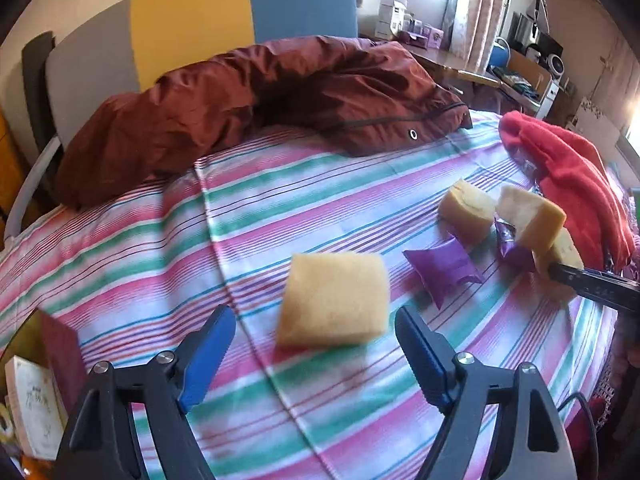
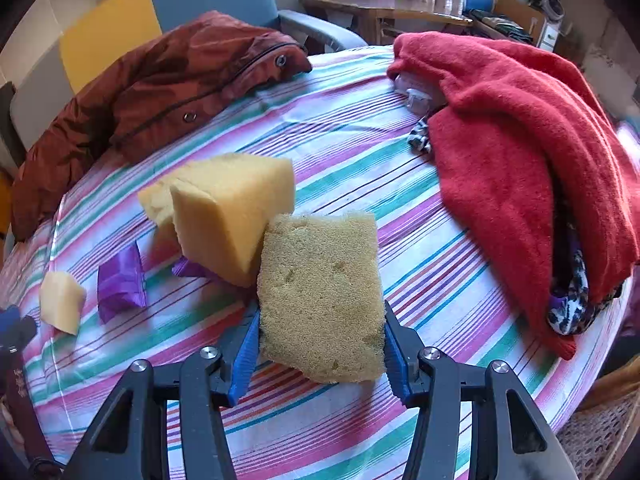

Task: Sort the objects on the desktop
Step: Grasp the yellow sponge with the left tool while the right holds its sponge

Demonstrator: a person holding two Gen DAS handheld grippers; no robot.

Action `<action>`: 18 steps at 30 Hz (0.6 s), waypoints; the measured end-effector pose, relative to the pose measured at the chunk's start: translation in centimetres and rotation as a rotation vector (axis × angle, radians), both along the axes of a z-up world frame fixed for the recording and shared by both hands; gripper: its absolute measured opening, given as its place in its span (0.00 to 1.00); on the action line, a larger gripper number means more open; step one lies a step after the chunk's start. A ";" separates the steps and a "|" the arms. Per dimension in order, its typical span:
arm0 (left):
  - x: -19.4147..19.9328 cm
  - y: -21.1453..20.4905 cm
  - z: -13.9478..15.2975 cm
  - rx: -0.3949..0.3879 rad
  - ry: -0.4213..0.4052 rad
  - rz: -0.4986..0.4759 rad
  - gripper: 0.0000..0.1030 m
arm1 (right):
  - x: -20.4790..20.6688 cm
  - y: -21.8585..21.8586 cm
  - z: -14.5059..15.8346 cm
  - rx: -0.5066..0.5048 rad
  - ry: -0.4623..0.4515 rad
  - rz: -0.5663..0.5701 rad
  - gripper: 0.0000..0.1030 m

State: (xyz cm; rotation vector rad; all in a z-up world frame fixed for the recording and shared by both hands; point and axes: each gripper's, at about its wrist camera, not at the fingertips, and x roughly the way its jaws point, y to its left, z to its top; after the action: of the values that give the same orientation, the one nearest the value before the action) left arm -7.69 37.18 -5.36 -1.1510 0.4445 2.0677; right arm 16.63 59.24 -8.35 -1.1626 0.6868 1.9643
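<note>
The left gripper (image 1: pixel 316 344) hangs wide open and empty, a sponge (image 1: pixel 334 300) lying flat just ahead between its jaws, while the right gripper (image 2: pixel 320 344) pinches another sponge (image 2: pixel 320 296).

Striped-cloth desk (image 1: pixel 280 184) carries a brown jacket (image 1: pixel 248 100), red sweater (image 2: pixel 512 152), yellow sponges (image 1: pixel 334 300) and purple packets (image 1: pixel 442 270).

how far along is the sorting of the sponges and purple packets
Partly done: two sponges already lean together in a cluster. In hand: the right gripper clamps a third sponge beside them. Left: the open left gripper frames a lone sponge, and two purple packets lie loose among the sponges.
</note>
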 end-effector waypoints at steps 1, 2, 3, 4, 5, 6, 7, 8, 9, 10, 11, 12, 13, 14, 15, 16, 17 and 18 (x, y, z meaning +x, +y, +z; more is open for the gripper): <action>0.0 0.6 -0.1 -0.004 0.013 -0.012 0.81 | 0.1 0.1 0.0 -0.004 0.004 -0.005 0.53; -0.1 1.1 -0.3 -0.018 0.023 -0.017 0.81 | 0.2 0.2 0.0 -0.010 0.011 -0.008 0.53; -0.1 1.4 -0.5 -0.028 0.024 -0.022 0.81 | 0.2 0.3 0.0 -0.012 0.016 -0.009 0.53; -0.2 1.8 -0.8 -0.035 0.023 -0.030 0.81 | 0.2 0.2 0.1 -0.010 0.020 -0.010 0.53; -0.4 2.1 -1.1 -0.045 0.033 -0.029 0.81 | 0.2 0.2 0.2 -0.004 0.021 -0.011 0.53; -0.6 2.4 -1.4 -0.063 0.044 -0.025 0.81 | 0.2 0.3 0.2 -0.001 0.021 -0.014 0.53; -0.8 2.7 -1.9 -0.084 0.044 -0.022 0.81 | 0.1 0.3 0.2 0.001 0.021 -0.016 0.53; -1.1 2.7 -2.2 -0.081 0.031 -0.020 0.82 | 0.1 0.3 0.3 0.006 0.023 -0.019 0.53; -1.3 2.7 -2.5 -0.066 0.005 -0.015 0.82 | 0.2 0.4 0.4 0.014 0.026 -0.022 0.53; -1.6 2.7 -2.8 -0.062 -0.012 -0.005 0.80 | 0.2 0.4 0.5 0.024 0.028 -0.026 0.53; -1.8 2.7 -3.2 -0.068 -0.029 -0.003 0.78 | 0.3 0.4 0.7 0.038 0.031 -0.032 0.53; -1.9 2.7 -3.5 -0.062 -0.048 -0.006 0.72 | 0.4 0.5 0.9 0.045 0.036 -0.036 0.53; -2.0 2.6 -3.8 -0.050 -0.070 -0.007 0.67 | 0.4 0.5 1.0 0.047 0.042 -0.037 0.53; -2.1 2.5 -4.0 -0.036 -0.089 -0.008 0.65 | 0.5 0.5 1.1 0.049 0.052 -0.038 0.53; -1.9 2.5 -4.0 -0.033 -0.083 -0.011 0.64 | 0.5 0.5 1.3 0.054 0.061 -0.039 0.53; -1.5 2.5 -4.0 -0.035 -0.063 -0.021 0.62 | 0.6 0.4 1.4 0.060 0.069 -0.041 0.53; -1.3 2.6 -3.9 -0.034 -0.049 -0.026 0.62 | 0.7 0.4 1.5 0.065 0.077 -0.043 0.53; -1.1 2.5 -3.8 -0.029 -0.040 -0.026 0.61 | 0.7 0.4 1.7 0.070 0.090 -0.044 0.53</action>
State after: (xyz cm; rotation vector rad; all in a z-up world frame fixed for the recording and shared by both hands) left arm -8.79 39.66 -9.16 -1.1946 0.4692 2.0182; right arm 17.38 59.65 -6.65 -1.0136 0.6787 1.9971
